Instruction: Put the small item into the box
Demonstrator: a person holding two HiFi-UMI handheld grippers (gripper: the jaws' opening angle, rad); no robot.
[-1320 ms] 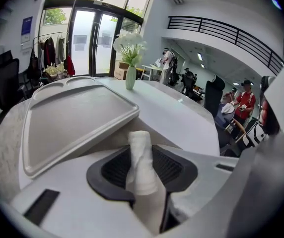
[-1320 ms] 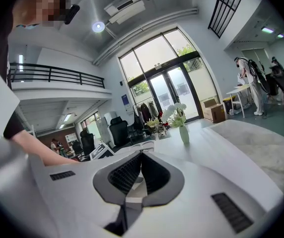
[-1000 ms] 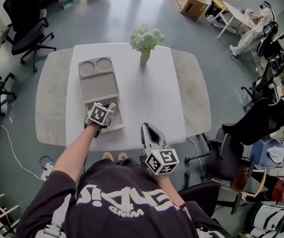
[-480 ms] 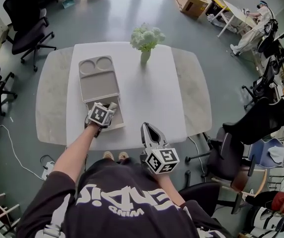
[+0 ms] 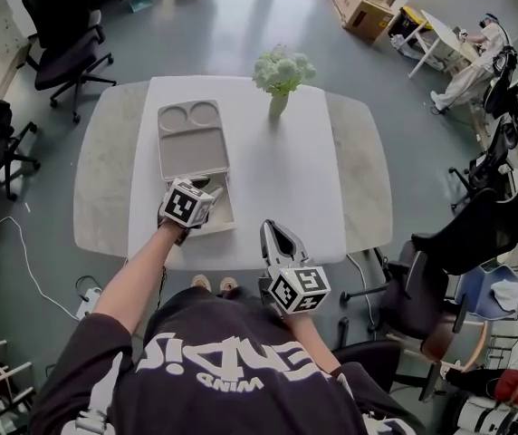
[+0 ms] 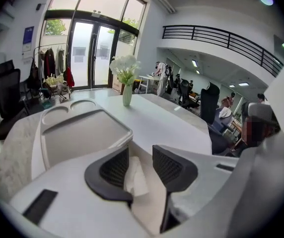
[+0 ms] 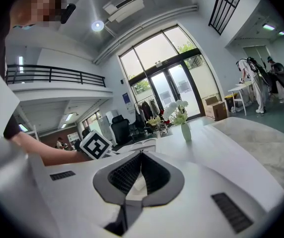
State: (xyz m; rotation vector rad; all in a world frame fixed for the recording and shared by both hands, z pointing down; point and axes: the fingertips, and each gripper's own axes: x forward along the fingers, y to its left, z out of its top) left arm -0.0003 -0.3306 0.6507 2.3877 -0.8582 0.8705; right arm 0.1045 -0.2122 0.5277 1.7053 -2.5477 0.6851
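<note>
The left gripper point(image 6: 141, 153) has its 2 jaws spread apart over the box point(image 5: 226, 214), at the middle left of the head view. The small white item point(image 6: 134, 175) lies in the box between them. The right gripper point(image 7: 141, 155) is pressed together and empty, lower middle, at the table point(image 5: 286, 170) edge.

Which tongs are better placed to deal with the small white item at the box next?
Left. The left tongs are over the open box with the white item between their parted jaws. The right tongs are shut and empty near the table's near edge, away from the box.
</note>
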